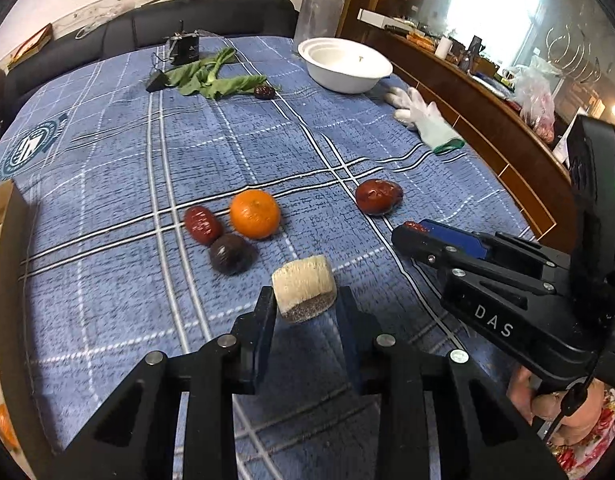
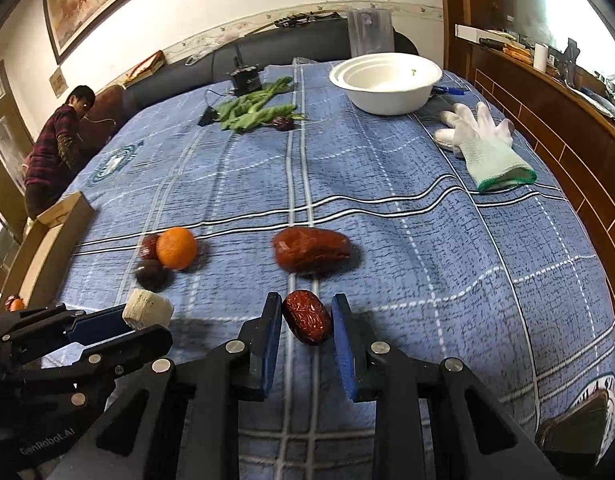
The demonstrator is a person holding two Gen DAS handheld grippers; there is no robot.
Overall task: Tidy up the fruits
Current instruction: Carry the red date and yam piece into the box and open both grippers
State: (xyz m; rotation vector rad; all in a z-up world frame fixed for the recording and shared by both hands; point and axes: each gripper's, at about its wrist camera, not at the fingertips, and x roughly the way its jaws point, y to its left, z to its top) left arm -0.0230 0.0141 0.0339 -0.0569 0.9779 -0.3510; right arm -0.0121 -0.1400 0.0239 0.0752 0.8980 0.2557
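My left gripper (image 1: 305,300) is shut on a beige fibrous chunk (image 1: 303,284), its pads against both sides; the right wrist view shows the chunk (image 2: 147,308) in its jaws low on the left. My right gripper (image 2: 306,308) is shut on a small wrinkled red date (image 2: 307,318), just above the blue checked cloth (image 2: 427,240). Beyond it lies a larger red date (image 2: 311,250). To the left an orange (image 1: 254,214), another red date (image 1: 202,225) and a dark fruit (image 1: 231,253) lie bunched together.
Stacked white bowls (image 1: 343,64) stand at the far right of the table, a white glove (image 1: 423,120) beside them. Leafy greens (image 1: 211,78) and a small dark fruit (image 1: 264,92) lie at the back. A cardboard box (image 2: 51,232) and a person (image 2: 55,148) are at the left.
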